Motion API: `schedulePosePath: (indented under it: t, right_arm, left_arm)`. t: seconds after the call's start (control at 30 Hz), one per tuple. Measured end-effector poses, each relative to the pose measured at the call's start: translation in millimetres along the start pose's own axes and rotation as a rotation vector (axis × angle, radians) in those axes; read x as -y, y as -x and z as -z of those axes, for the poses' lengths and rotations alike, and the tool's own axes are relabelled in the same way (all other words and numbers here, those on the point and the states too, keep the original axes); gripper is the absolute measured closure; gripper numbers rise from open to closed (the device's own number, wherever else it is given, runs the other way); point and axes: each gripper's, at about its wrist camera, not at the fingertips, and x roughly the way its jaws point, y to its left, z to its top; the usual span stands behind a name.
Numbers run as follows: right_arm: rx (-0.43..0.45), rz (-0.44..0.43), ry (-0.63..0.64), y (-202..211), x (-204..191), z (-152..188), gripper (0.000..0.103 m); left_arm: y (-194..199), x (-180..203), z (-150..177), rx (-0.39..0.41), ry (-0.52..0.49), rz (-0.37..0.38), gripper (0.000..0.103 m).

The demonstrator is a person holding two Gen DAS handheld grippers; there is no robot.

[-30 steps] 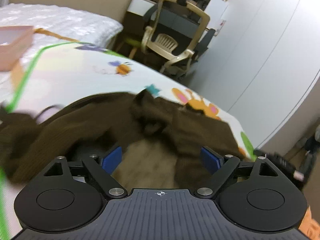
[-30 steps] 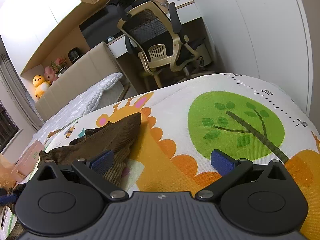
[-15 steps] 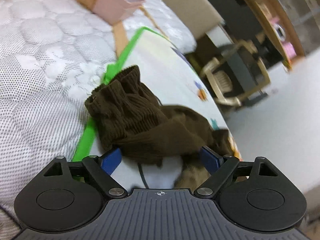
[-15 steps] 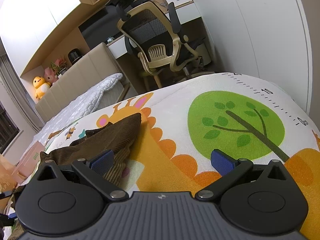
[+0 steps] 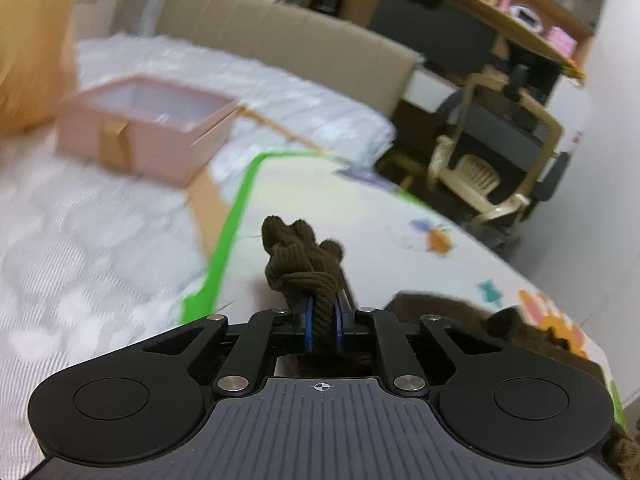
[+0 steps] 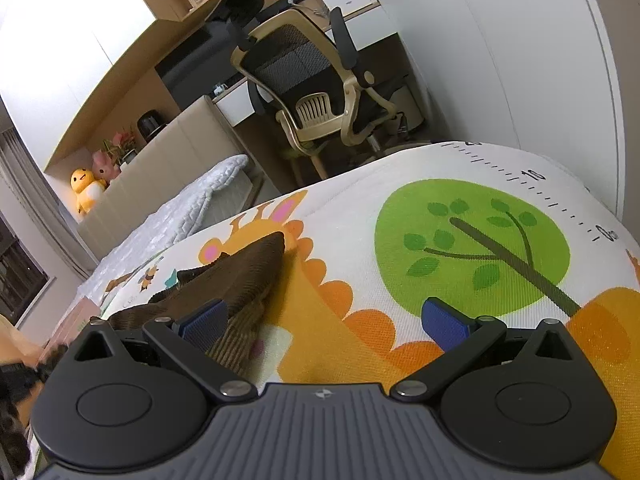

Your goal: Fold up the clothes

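Note:
A brown corduroy garment [image 6: 236, 276] lies crumpled on a colourful play mat [image 6: 460, 240] spread over the bed. My left gripper [image 5: 321, 322] is shut on a bunched end of that garment [image 5: 304, 256], which pokes out between the blue pads [image 5: 307, 324]. More of the brown cloth [image 5: 460, 312] trails off to the right. In the right wrist view my right gripper [image 6: 326, 322] stands open over the mat, its left pad [image 6: 204, 322] beside the garment's near edge, nothing between its fingers.
An open pink box [image 5: 148, 124] sits on the white quilted bedcover [image 5: 72, 248] to the left of the mat's green border [image 5: 228, 232]. Beyond the bed stand a beige headboard [image 5: 280, 44], an office chair [image 6: 312, 92] and a desk. White wardrobe doors [image 6: 520, 40] line the right.
My left gripper has closed onto the bunched end of the brown garment, which lay loose between its open pads before, and swung towards the headboard. The right gripper has stayed still and open.

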Motion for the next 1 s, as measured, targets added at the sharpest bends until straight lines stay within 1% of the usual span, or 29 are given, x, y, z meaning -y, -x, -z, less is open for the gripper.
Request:
schedulePosePath:
  t: [0.13,0.2,0.27,0.3,0.37,0.43,0.47,0.53,0.6,0.63,0.7,0.73,0.83,0.9,0.97,1.0]
  right_arm:
    - [-0.003,0.008,0.014,-1,-2,1,0.0]
    - [-0.004,0.008,0.014,-1,-2,1,0.0]
    - [-0.004,0.007,0.013,-1,-2,1,0.0]
    - [-0.005,0.008,0.015,-1,-2,1,0.0]
    - [-0.008,0.01,0.018,-1,-2,1,0.0]
    - [-0.015,0.012,0.022,-1,-4,1,0.0]
    - [-0.019,0.014,0.025,0,-5,1,0.0]
    - [-0.033,0.016,0.05,0,-8,2,0.0]
    - [-0.05,0.018,0.083,-1,-13,3,0.0]
    - [-0.057,0.019,0.097,-2,-15,3,0.0]
    - [-0.058,0.02,0.102,-2,-15,3,0.0]
    - [-0.057,0.019,0.101,-1,-15,3,0.0]
    - [-0.055,0.015,0.095,-1,-13,4,0.0]
    - [-0.054,0.015,0.096,-1,-13,4,0.0]
    - [-0.054,0.015,0.096,-1,-13,4,0.0]
    - [-0.055,0.015,0.096,-1,-13,4,0.0]
  left_arm:
    - [14,49,-26,0.089,-0.123,0.075,0.092]
    - [19,81,-37,0.127,-0.181,0.132,0.095]
    - [25,115,-39,0.152,-0.247,0.206,0.096]
    - [25,131,-38,0.153,-0.273,0.24,0.096]
    - [25,160,-27,0.122,-0.328,0.332,0.096]
    - [22,179,-11,0.059,-0.358,0.423,0.094]
    - [21,182,-2,0.024,-0.371,0.444,0.091]
    - [19,188,15,-0.046,-0.395,0.483,0.081]
    - [20,188,29,-0.057,-0.463,0.456,0.049]
    - [20,188,34,-0.044,-0.507,0.425,0.043]
    - [15,187,37,-0.01,-0.599,0.335,0.028]
    - [12,186,38,0.006,-0.644,0.289,0.025]
    - [-12,190,32,0.028,-0.696,0.21,0.024]
    - [-33,199,29,0.01,-0.732,0.204,0.025]
    - [-51,207,33,-0.049,-0.803,0.227,0.027]
    - [-57,208,36,-0.057,-0.843,0.212,0.034]
